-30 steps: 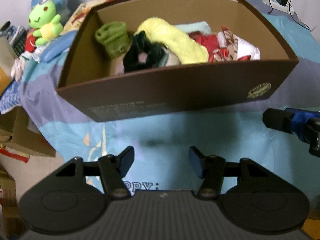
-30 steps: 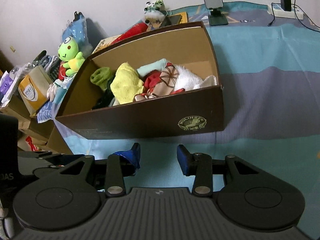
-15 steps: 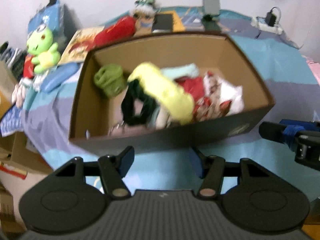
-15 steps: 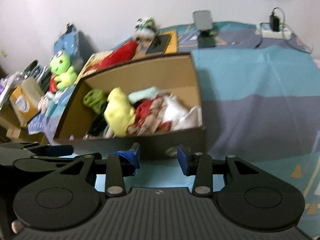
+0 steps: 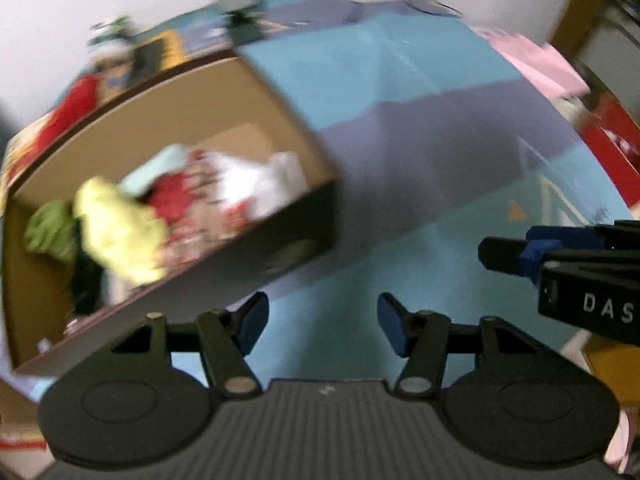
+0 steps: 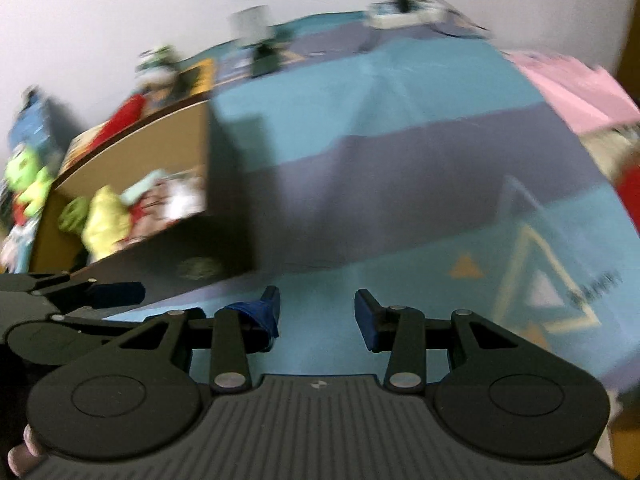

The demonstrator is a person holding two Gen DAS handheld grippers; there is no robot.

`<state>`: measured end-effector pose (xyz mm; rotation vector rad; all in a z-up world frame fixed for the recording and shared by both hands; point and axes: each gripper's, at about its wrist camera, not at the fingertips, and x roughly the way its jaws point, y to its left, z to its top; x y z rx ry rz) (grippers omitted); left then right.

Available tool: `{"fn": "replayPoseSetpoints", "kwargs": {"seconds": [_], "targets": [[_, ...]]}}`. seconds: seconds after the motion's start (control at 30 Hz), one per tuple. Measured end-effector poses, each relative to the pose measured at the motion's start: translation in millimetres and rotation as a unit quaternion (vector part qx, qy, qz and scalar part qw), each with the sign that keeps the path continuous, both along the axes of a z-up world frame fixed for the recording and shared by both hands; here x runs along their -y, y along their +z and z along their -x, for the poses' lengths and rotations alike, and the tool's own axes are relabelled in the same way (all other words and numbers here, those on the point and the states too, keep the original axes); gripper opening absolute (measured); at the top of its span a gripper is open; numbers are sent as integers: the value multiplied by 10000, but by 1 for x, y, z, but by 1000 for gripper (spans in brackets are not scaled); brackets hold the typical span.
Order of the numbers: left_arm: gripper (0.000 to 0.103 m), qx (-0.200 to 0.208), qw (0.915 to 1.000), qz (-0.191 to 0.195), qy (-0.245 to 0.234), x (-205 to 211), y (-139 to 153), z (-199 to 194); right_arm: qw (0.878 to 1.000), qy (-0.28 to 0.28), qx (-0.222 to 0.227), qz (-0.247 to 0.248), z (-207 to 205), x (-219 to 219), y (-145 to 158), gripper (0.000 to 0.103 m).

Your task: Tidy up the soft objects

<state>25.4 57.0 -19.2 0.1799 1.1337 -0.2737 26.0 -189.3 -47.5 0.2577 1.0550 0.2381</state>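
Left gripper (image 5: pixel 322 322) fingers spread, empty; right gripper (image 6: pixel 316 316) fingers also spread, empty. Both hover over the blue-and-purple bed sheet (image 6: pixel 400 128). Cardboard box (image 5: pixel 168 120) sits on the sheet up-left of both, holding the soft objects: yellow cloth (image 5: pixel 120 228), green item (image 5: pixel 50 230), red-white fabrics (image 5: pixel 208 192). Frames blurred. Green frog plush (image 6: pixel 28 176) left of the box.

A blue-and-purple striped bedsheet (image 6: pixel 400 128) fills the frame; a brown cardboard box (image 6: pixel 160 148) sits at left, seemingly a phone stand (image 6: pixel 260 52) at the top.
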Motion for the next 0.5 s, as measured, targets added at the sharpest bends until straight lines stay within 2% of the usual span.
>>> {"fn": "replayPoseSetpoints", "kwargs": {"seconds": [0.23,0.4,0.5], "targets": [[59,35,9965,13,-841,65,0,1,9946,-1033,-50,102,15,58,-6,25],[59,130,9939,-22,-1090,95,2,0,9897,-1381,192,337,19,78,-3,25],[59,283,9936,-14,-1092,103,7,-1,9889,-1432,311,239,20,86,1,25]]}}
